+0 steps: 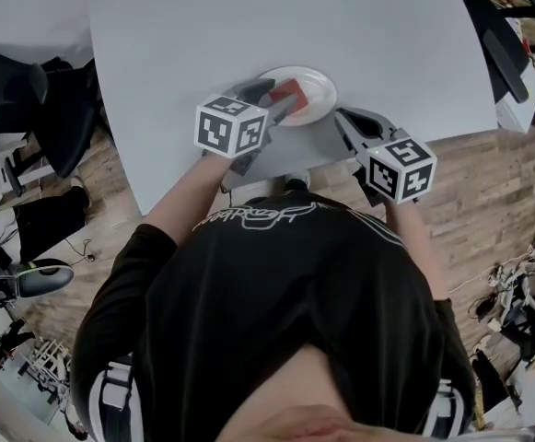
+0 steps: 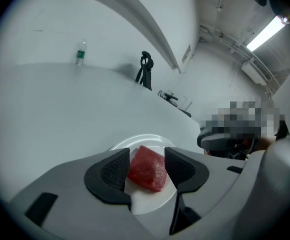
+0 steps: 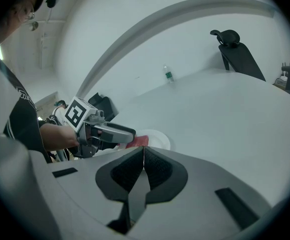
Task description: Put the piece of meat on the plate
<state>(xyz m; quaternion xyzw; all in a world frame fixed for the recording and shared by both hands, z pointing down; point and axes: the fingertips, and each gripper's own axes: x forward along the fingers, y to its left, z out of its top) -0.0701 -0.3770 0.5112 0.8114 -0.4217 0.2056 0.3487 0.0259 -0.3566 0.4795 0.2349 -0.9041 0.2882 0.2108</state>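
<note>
A red piece of meat [image 2: 147,170] lies on a white plate [image 2: 135,141] near the front edge of the white table [image 1: 249,17]. My left gripper [image 2: 147,154] straddles the meat with its jaws open. A gap shows between the right pad and the meat, while the left pad stands close beside it. In the head view the left gripper [image 1: 276,99] reaches over the plate [image 1: 318,86], with the meat [image 1: 288,91] at its tip. My right gripper [image 3: 143,151] is shut with nothing between its pads. It hovers just right of the plate in the head view [image 1: 341,116].
A water bottle [image 2: 80,52] stands far back on the table. A black chair [image 3: 234,49] sits beyond the far edge, another [image 1: 28,99] at the left side. The table's front edge runs just under both grippers, with wooden floor [image 1: 488,201] to the right.
</note>
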